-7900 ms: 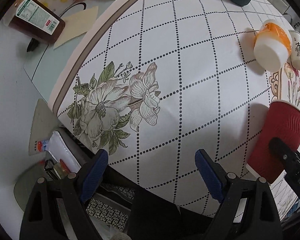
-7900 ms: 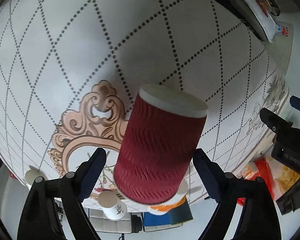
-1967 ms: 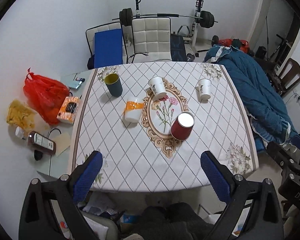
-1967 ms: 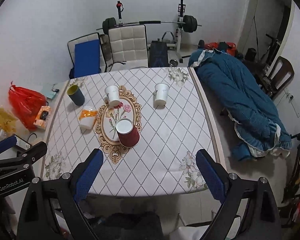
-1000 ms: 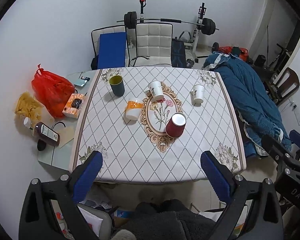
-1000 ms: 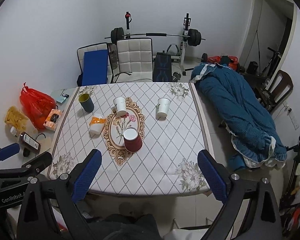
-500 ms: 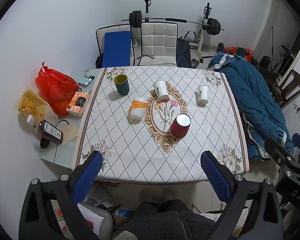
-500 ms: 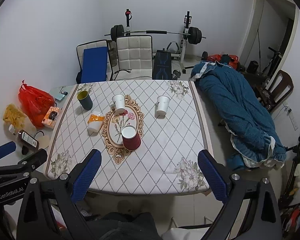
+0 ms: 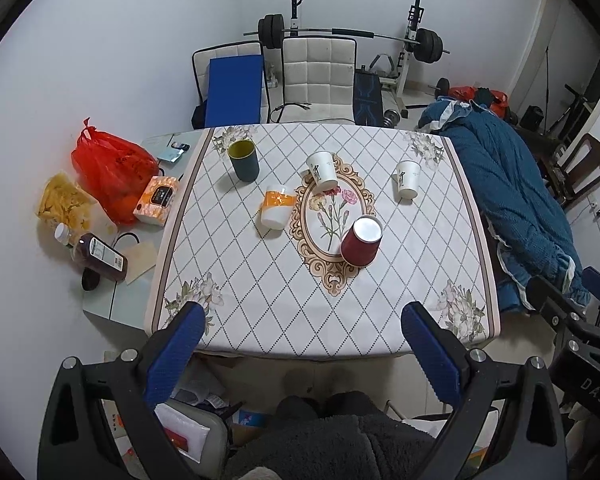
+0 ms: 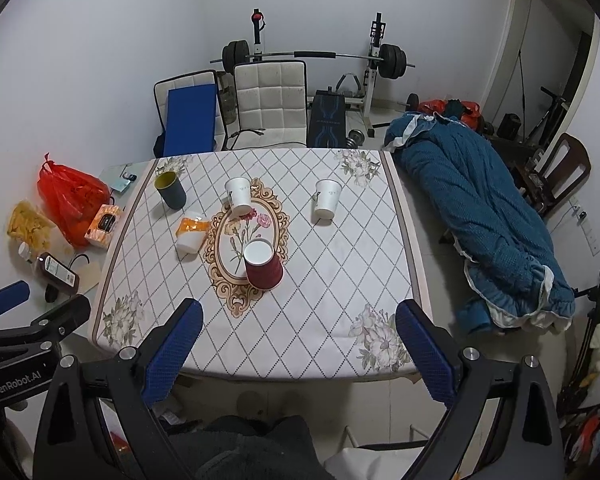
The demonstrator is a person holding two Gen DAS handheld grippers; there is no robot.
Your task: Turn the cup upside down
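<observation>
Left wrist view: left hand-held gripper [image 9: 298, 334] spread wide, empty, well back from the worktop [image 9: 256, 300]. Red cup [image 9: 360, 241] stands inverted right of frame centre, on the oval motif's edge.

Right wrist view: right hand-held gripper [image 10: 298, 334] likewise released. Red cup [image 10: 263, 264] appears ribbed paper: judged light, crushable; grip mid-wall, gently.

Tabletop [image 9: 380, 312], diamond-print cloth, oval floral medallion at centre. Red cup [image 9: 361, 241] upside down on medallion's right rim. Dark cup [image 9: 243, 160] near far-left corner. Orange-white cup [image 9: 276, 212] inverted left of medallion. Two white paper cups: one [image 9: 321, 171] at medallion's far end, other [image 9: 407, 179] toward right edge.
</observation>
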